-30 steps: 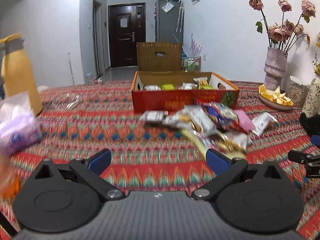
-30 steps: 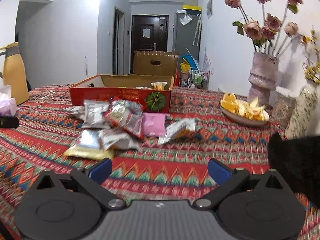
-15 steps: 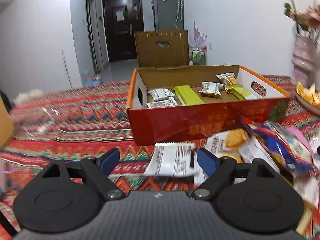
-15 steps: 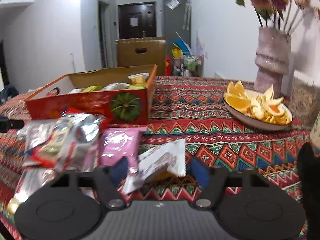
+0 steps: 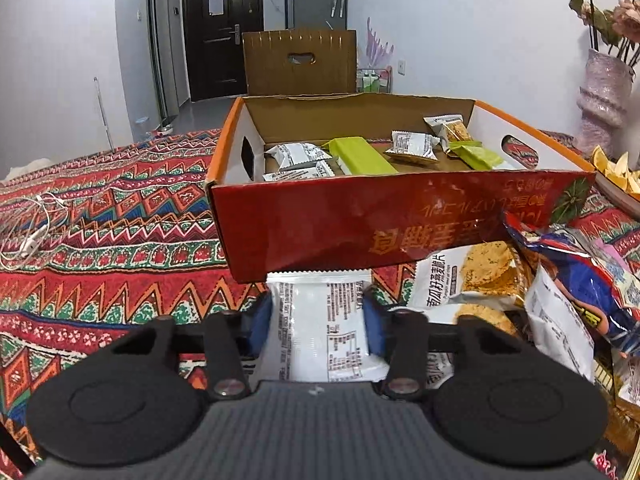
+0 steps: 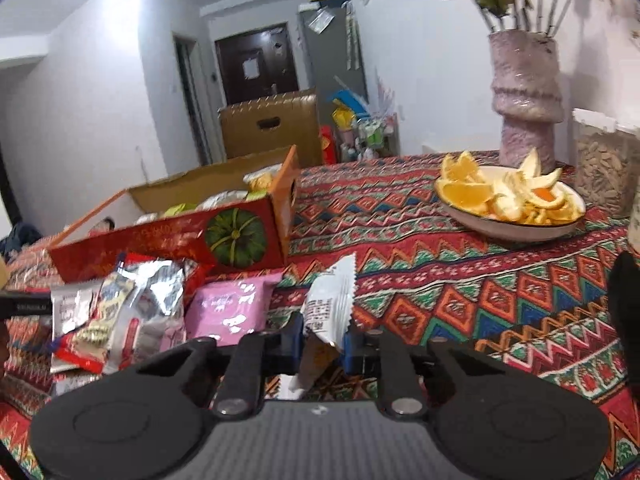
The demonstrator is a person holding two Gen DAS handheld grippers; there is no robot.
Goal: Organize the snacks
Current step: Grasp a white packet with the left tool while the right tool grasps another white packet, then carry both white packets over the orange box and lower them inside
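In the left wrist view, the left tool [image 5: 318, 326] sits at the lower centre of the frame, and its jaws have just been closing; the blue pads now press on both long edges of a white snack packet [image 5: 320, 320]. The packet lies flat on the desk [image 5: 100, 240], its long axis running straight up the frame along the line of the tool. Its far, crimped end touches the foot of the near wall of the red carton [image 5: 360, 220], which fills the middle of the frame directly above the packet. The open top of the carton therefore lies forward of and above the left tool, so the coming move appears to call for a lift over the near wall before release. In the right wrist view, the right tool [image 6: 320, 342] at the lower centre has just been closing as well, and it pinches a second white packet [image 6: 330, 304] by its lower part. This packet stands nearly on end, its long axis tilting toward the upper right. From this tool, the carton [image 6: 168, 240] lies well apart toward the centre left of the frame, beyond the pink packet [image 6: 232, 306] and the foil packets [image 6: 132, 312]. Judged from both views, the left tool is the nearer to the carton.
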